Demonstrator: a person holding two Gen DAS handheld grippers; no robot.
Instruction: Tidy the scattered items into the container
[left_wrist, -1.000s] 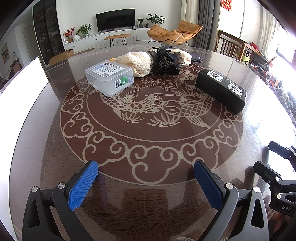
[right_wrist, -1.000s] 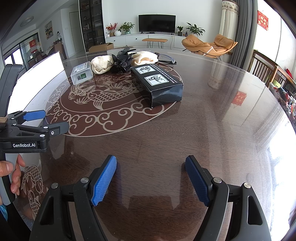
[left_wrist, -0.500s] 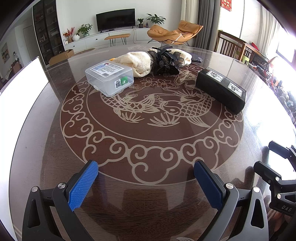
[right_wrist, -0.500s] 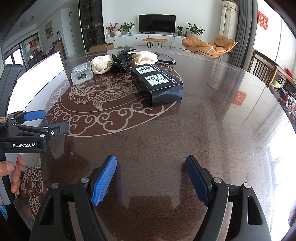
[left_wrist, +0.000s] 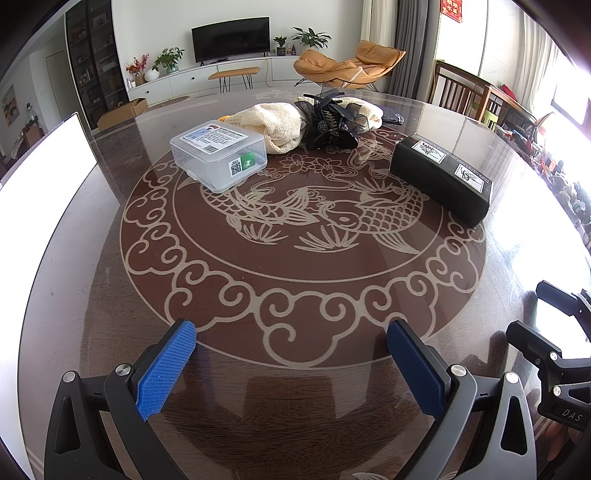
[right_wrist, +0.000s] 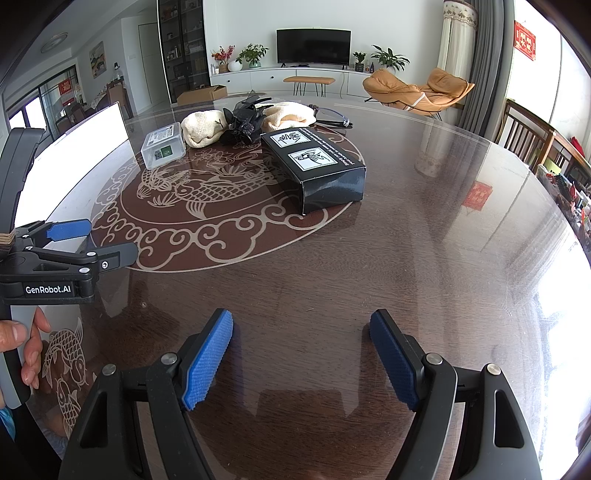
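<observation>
On the round table lie a clear plastic box (left_wrist: 218, 155) with a label, a cream knitted cloth (left_wrist: 277, 123), a black hair clip with mesh (left_wrist: 328, 123), a pair of glasses (right_wrist: 332, 118) and a black carton (left_wrist: 441, 177). The same items show far off in the right wrist view: the box (right_wrist: 163, 149), the cloth (right_wrist: 203, 127), the clip (right_wrist: 243, 122), the carton (right_wrist: 314, 166). My left gripper (left_wrist: 291, 365) is open and empty, low over the near table edge. My right gripper (right_wrist: 301, 354) is open and empty, to the right of it.
A white container wall (left_wrist: 40, 177) stands at the table's left edge, also in the right wrist view (right_wrist: 74, 158). The table (right_wrist: 406, 240) is glossy dark wood with a fish pattern. Wooden chairs (right_wrist: 528, 136) stand at the right.
</observation>
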